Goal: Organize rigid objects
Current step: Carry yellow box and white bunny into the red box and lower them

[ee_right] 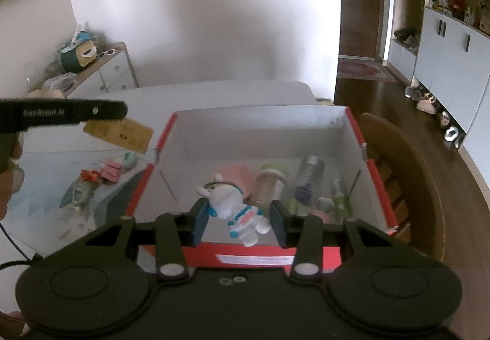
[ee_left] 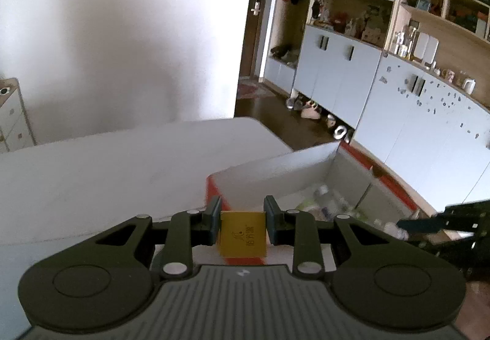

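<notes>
Between the two dark pads of the left gripper [ee_left: 242, 219] a flat gold box [ee_left: 243, 234] is sitting, and the pads are pressing on both of its sides, so this gripper is clenched on it; the right wrist view is showing the same gold box [ee_right: 122, 131] in the air, above the table and just beside the left wall of the carton. The right gripper [ee_right: 240, 222] is hanging above the near edge of the red and white carton [ee_right: 355, 125], and a small white astronaut figure [ee_right: 235, 208] is standing between its fingers; one side of the toy is lying against the left pad, but I cannot tell if the right pad is touching it, so the grasp is not sure. Inside the carton some bottles and jars [ee_right: 272, 183] are lying on the bottom, a little blurred. The carton is resting on a white table [ee_left: 92, 174], where several small things [ee_right: 101, 174] are lying on a pale mat to the left of the carton. Behind the table a plain white wall [ee_left: 122, 33] is rising. To the right, a dark wooden floor [ee_right: 382, 101] is running toward a brown door [ee_right: 364, 3], and pale blue cabinets [ee_left: 398, 113] with open shelves are standing along it, with shoes [ee_left: 309, 108] under them. A low sideboard [ee_right: 113, 70] is standing at the left wall.
</notes>
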A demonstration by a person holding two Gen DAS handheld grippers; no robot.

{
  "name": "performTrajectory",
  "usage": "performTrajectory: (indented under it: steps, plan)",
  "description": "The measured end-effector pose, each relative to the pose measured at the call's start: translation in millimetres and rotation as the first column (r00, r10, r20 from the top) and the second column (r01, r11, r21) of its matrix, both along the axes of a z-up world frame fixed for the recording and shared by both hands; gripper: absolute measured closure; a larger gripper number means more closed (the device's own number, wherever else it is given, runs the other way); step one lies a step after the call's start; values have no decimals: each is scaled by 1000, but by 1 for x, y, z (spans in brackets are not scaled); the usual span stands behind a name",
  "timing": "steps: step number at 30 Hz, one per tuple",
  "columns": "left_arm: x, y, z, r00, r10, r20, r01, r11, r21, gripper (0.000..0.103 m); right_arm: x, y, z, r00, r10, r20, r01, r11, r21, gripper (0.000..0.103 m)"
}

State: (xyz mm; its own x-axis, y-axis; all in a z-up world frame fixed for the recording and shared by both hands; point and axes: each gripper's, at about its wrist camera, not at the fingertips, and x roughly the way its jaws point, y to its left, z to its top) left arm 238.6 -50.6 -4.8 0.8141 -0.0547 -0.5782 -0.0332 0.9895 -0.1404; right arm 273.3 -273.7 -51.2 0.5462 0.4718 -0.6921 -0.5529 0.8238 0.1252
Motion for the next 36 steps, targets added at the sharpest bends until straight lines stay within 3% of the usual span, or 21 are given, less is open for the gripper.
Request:
performTrajectory:
  steps: [7, 13, 36]
  plan:
    - [41, -39, -1, 999, -41, -13, 41, 999, -5, 74, 20, -24, -11, 1000, 1, -21, -1, 1000, -24, 60]
    - [84, -65, -19, 995, -65, -79, 63, 998, -27, 74, 37, -31, -21, 999, 13, -34, -15, 999, -50, 60]
    - [194, -118, -71, 981, -98, -166, 96, 995, -20, 74, 97, -15, -65, 986, 92, -137, -113, 982, -149, 60]
